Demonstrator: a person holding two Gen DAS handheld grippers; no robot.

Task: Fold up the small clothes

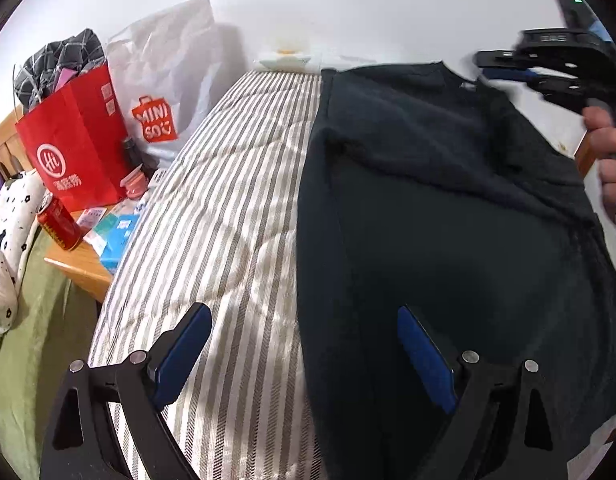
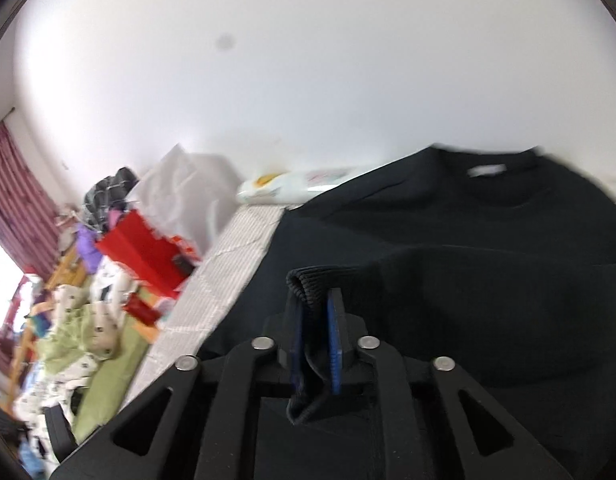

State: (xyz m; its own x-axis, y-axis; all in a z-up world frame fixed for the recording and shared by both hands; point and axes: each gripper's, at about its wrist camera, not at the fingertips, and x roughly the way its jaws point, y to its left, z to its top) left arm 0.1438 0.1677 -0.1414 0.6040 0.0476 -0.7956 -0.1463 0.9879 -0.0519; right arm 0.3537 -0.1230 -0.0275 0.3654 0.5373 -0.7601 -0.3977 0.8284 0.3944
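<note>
A black sweater (image 1: 448,208) lies on a striped bedspread (image 1: 235,216). My left gripper (image 1: 303,320) is open and empty, its right finger over the sweater's lower left edge, its left finger over the bedspread. My right gripper (image 2: 315,312) is shut on the sweater's ribbed sleeve cuff (image 2: 312,280) and holds it above the sweater's body (image 2: 468,240). The neck with its white label (image 2: 486,170) lies at the far end. In the left wrist view the right gripper (image 1: 504,70) shows at the upper right, by the sweater's far corner, with the hand behind it.
Left of the bed a wooden stand holds a red paper bag (image 1: 73,148), a white Miniso bag (image 1: 163,80), a red can (image 1: 59,222) and small boxes. A green blanket (image 1: 31,340) and patterned pillow lie lower left. A white wall is behind.
</note>
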